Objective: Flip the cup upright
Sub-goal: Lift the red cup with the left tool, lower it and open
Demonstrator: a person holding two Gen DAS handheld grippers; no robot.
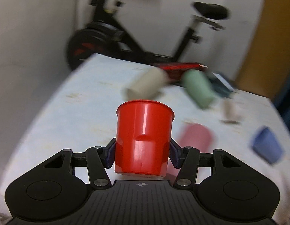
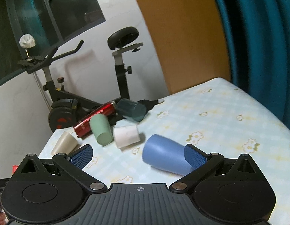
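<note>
My left gripper (image 1: 142, 152) is shut on a red cup (image 1: 144, 136), held with its rim up above the table; the view is blurred by motion. My right gripper (image 2: 138, 158) is open and empty over the table. A blue cup (image 2: 165, 156) lies on its side just ahead of it, beside the right finger (image 2: 193, 158). The blue cup also shows in the left wrist view (image 1: 267, 147). A pink cup (image 1: 196, 137) lies on the table behind the red one.
Cream (image 2: 65, 144), green (image 2: 100, 129), white (image 2: 126, 136) and dark teal (image 2: 132, 109) cups lie on their sides on the floral tablecloth (image 2: 220, 112). A red cylinder (image 2: 97, 119) lies behind them. An exercise bike (image 2: 118, 56) stands past the table's far edge.
</note>
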